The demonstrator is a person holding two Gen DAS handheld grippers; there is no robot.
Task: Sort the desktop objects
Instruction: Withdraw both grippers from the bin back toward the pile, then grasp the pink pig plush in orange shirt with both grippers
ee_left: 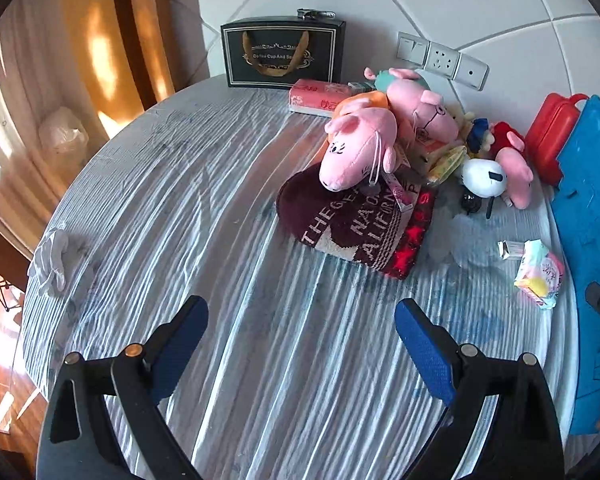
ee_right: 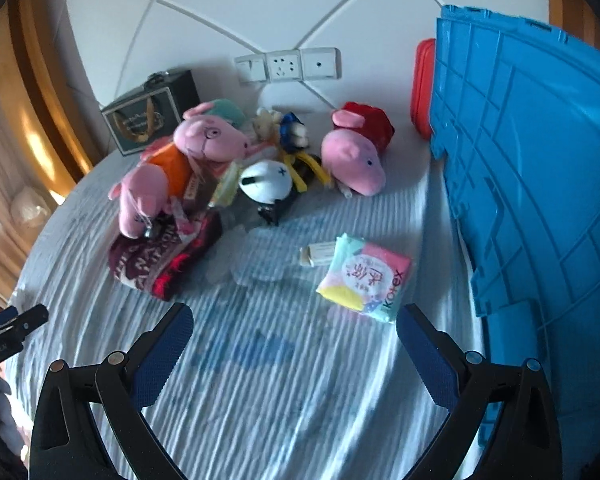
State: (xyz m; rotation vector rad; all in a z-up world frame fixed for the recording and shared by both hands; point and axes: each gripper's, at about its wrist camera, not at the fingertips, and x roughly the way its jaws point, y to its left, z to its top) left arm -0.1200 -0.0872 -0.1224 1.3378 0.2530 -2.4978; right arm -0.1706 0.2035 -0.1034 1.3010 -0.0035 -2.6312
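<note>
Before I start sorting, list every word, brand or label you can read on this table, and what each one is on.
"Coffee Cup And Sa…", the end hidden by the handle: black gift box.
"THE GE…", "NA…", "…ALIFORN…", partly covered: dark red knit cloth.
"Kotex": pastel packet; its other characters are too blurred to read.
Pink tissue pack, plush tags and the left gripper's white lettering: unreadable.

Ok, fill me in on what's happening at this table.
A person holds a gripper in each hand over a cluttered round table, sorting not yet begun. The left gripper and right gripper are both open and empty. Pink plush pigs lie piled on a dark red towel, a pastel packet lies nearest the right gripper, and a blue crate stands alongside.
</note>
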